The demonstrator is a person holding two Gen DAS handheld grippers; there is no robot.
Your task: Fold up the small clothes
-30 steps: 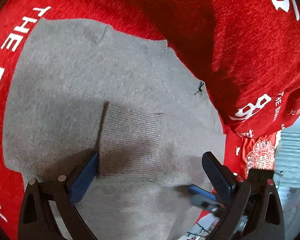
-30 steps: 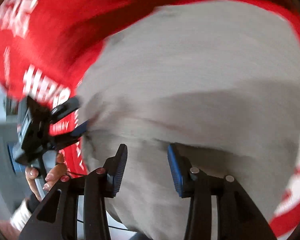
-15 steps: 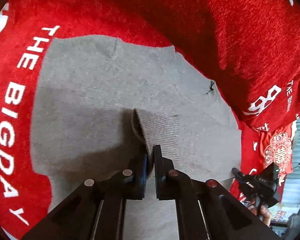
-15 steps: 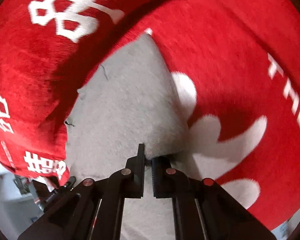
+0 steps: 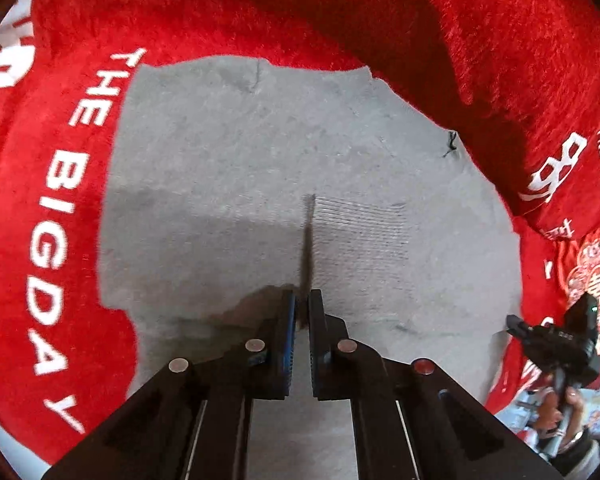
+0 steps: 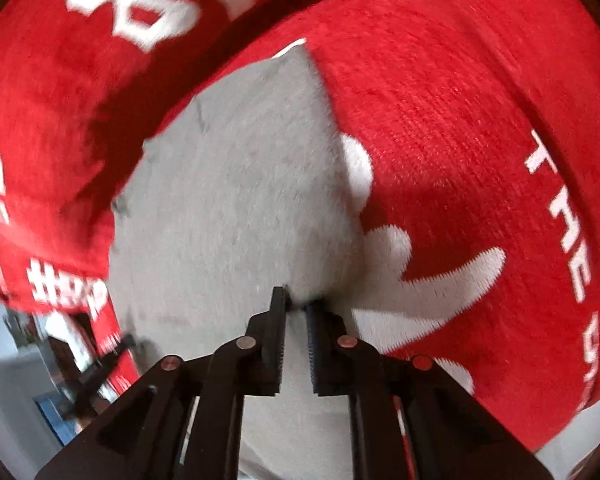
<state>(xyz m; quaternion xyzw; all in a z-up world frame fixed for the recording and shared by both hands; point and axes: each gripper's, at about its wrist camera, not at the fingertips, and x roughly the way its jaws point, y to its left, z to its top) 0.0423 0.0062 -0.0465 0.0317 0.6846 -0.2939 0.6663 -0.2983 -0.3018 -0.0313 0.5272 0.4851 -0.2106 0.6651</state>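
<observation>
A grey knit garment (image 5: 240,168) lies flat on a red blanket (image 5: 52,200) with white lettering. My left gripper (image 5: 302,304) is shut on the garment's ribbed cuff (image 5: 360,240), whose edge stands up as a thin line between the jaws. In the right wrist view, my right gripper (image 6: 298,300) sits at the right edge of the grey garment (image 6: 228,208), beside a white figure on the red blanket (image 6: 460,160). Its jaws are opening a little, with the bunched edge of the cloth still between the pads.
The red blanket rises in thick folds behind the garment (image 5: 480,60). A hand (image 5: 560,404) with the right gripper (image 5: 556,344) shows at the lower right of the left wrist view. Room clutter lies beyond the blanket's edge (image 6: 28,344).
My left jaws went from wide open to shut on the ribbed cuff and raised its edge. My right gripper swung across to the garment's right edge, closed there, then its gap widened slightly.
</observation>
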